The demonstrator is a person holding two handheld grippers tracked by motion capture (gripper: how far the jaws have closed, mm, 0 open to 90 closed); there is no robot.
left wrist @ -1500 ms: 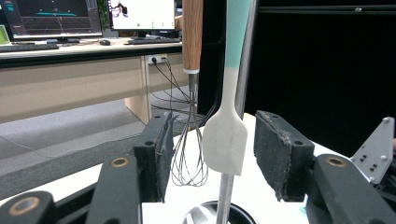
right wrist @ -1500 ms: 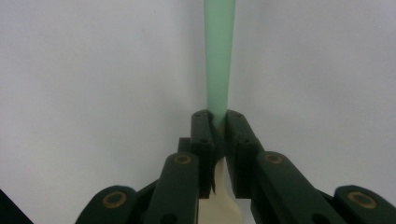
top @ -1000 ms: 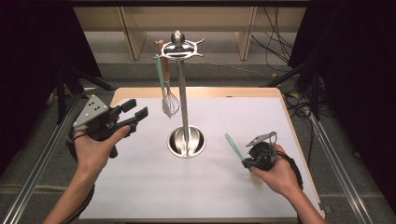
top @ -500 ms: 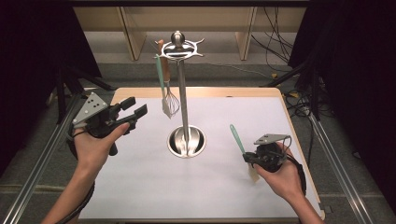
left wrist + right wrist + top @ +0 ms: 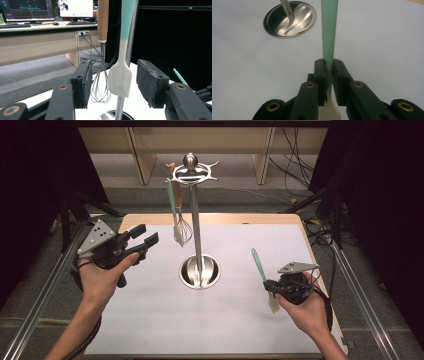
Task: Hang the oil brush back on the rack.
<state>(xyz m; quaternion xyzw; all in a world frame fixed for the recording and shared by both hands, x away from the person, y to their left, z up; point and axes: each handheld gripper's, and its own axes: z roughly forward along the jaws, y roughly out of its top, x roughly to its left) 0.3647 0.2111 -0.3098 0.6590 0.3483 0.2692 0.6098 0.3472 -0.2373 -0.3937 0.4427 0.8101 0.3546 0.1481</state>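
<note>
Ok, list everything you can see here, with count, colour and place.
Rack: one, silver, round base mid-table.
Whisk: one, wooden handle, hanging from rack.
Hanging spatula: one, teal handle, white blade, beside whisk.
Held spatula: one, teal handle, white blade, in right tongs, handle pointing up and away.
Table: one, white top, wooden edge.
Desk with monitors: background, left gripper view.
Left tongs: black, open, left of rack.
Right tongs: black, shut on held spatula.
Hands: two.

High cam looks down on table; both gripper cams close in, sharing stand base (image 5: pixel 199 271).
</note>
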